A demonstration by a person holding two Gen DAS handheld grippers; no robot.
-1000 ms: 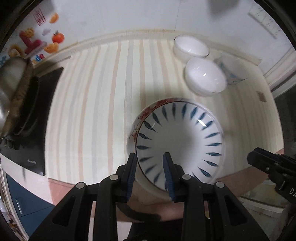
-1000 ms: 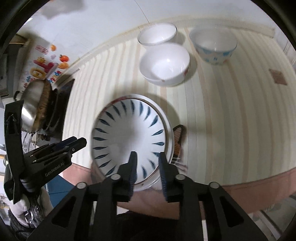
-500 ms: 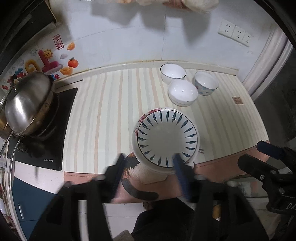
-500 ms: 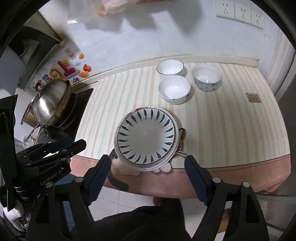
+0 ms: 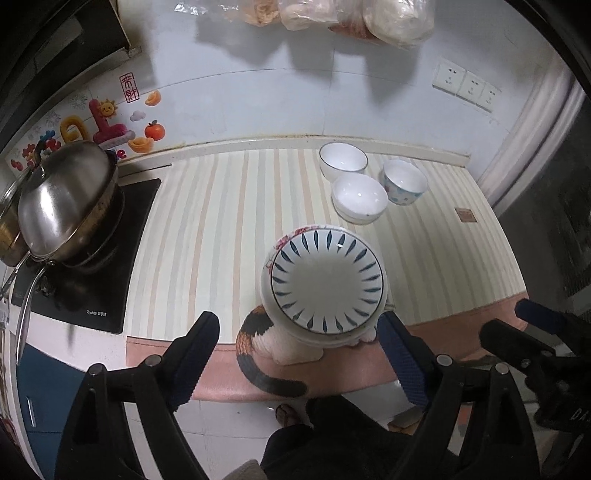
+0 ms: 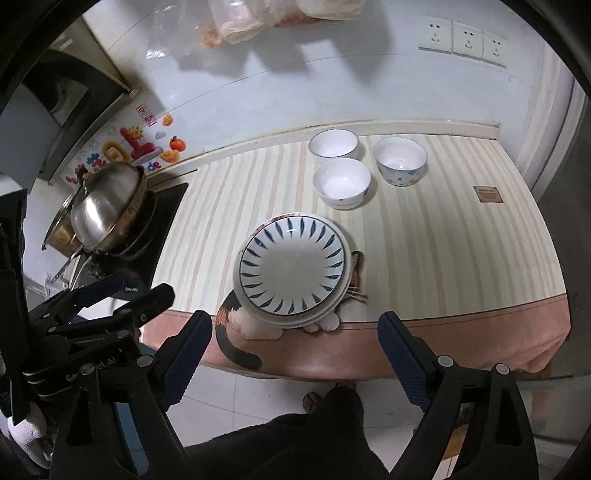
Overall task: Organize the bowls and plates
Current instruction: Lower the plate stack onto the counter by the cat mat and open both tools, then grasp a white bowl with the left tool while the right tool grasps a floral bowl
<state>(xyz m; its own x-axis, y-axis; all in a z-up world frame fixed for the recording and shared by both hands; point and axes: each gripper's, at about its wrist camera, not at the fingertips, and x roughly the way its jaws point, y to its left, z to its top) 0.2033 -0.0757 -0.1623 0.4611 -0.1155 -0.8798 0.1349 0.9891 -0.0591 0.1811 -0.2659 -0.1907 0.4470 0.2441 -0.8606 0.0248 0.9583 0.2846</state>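
A stack of plates (image 5: 325, 284) with a blue-leaf plate on top sits at the counter's front edge; it also shows in the right wrist view (image 6: 291, 269). Three bowls stand behind it: two white bowls (image 5: 343, 160) (image 5: 359, 197) and a blue-dotted bowl (image 5: 404, 181), also in the right wrist view (image 6: 334, 144) (image 6: 341, 182) (image 6: 399, 160). My left gripper (image 5: 299, 354) is open and empty, back from the counter's edge. My right gripper (image 6: 295, 350) is open and empty, also back off the counter.
A steel pan with a lid (image 5: 62, 210) sits on a black cooktop (image 5: 110, 266) at the left. A cat-shaped mat (image 5: 266, 343) lies under the plates. The striped counter (image 5: 207, 229) ends at a wall with sockets (image 6: 461, 38). Bags (image 5: 332, 14) hang above.
Both grippers opened, let go of the plate stack and pulled back and up from the counter. The plates stay at the front edge.
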